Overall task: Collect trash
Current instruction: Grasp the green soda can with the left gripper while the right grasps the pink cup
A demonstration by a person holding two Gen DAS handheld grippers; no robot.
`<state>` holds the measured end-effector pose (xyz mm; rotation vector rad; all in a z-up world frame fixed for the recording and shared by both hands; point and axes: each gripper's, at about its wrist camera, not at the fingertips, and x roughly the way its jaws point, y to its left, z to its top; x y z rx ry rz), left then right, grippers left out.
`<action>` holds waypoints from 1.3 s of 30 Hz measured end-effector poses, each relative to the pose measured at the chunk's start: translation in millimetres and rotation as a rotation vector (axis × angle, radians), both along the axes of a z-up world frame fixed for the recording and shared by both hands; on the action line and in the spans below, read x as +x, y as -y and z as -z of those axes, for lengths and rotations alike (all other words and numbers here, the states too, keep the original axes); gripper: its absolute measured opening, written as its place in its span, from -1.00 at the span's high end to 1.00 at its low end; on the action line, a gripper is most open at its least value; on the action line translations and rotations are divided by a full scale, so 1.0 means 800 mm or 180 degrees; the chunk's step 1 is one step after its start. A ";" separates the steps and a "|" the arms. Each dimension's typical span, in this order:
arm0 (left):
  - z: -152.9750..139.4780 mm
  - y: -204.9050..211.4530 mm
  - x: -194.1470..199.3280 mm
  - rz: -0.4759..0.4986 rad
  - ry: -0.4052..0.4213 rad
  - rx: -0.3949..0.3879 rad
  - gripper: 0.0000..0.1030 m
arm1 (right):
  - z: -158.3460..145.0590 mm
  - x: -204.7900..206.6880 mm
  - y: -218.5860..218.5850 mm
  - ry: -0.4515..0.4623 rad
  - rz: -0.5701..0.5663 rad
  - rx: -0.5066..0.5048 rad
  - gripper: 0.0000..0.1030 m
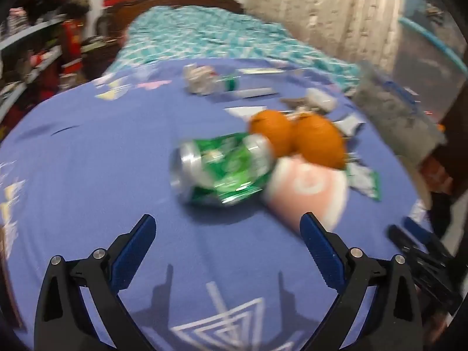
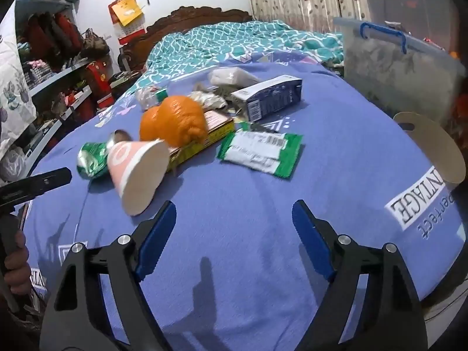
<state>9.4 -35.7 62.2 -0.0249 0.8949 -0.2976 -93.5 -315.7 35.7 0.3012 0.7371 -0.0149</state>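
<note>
The crushed green can (image 1: 222,172) lies on its side on the blue bedspread (image 1: 87,175) just ahead of the wide-open, empty left gripper (image 1: 226,231), its long axis running across the jaws, nearer it than the open, empty right gripper (image 2: 234,219).

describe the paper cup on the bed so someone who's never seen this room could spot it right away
On the purple blanket covering the near end of the bed, find the litter pile with two oranges. The paper cup lies on its side against the crushed green can; it alone is pink with white rings.
</note>
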 end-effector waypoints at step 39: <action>0.067 -0.067 0.133 0.0071 -0.0713 -0.0715 -0.56 | 0.035 0.157 -0.097 -0.0462 -0.0914 0.1206 -0.58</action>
